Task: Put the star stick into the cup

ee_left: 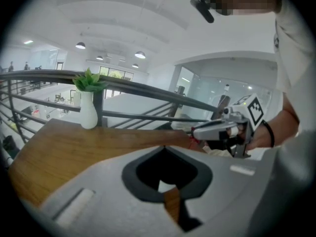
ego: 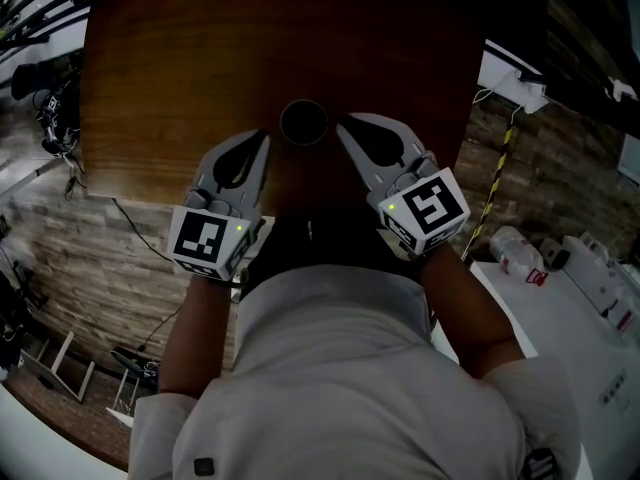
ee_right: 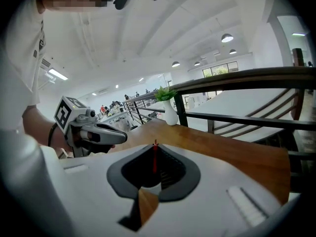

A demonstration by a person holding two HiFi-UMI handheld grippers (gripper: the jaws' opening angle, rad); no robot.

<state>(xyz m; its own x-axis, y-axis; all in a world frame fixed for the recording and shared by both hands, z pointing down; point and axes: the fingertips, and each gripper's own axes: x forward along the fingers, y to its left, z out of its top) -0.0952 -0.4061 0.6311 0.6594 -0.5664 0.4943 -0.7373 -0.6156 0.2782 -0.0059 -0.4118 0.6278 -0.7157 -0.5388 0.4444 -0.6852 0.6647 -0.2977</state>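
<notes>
table (ego: 150, 88): wood, brown grain showing, smooth, slight sheen
cup (ego: 303, 121): dark, matt; material can't tell
star stick (ee_right: 154, 157): thin, red, smooth; material can't tell
left gripper (ego: 262, 136): grey plastic, matt, smooth; dark lining round jaw cut-out
right gripper (ego: 341, 126): same grey matt plastic; dark inner pads, ribbed
marker cubes (ego: 208, 240): white faces, black print, matt
vase (ee_left: 88, 111): white, smooth, glossy
railing (ee_left: 138, 87): dark metal, smooth, dull shine
shirt (ego: 350, 368): light cloth, matt, soft folds
floor (ego: 110, 258): wood-look planks, mixed tones, matt
</notes>
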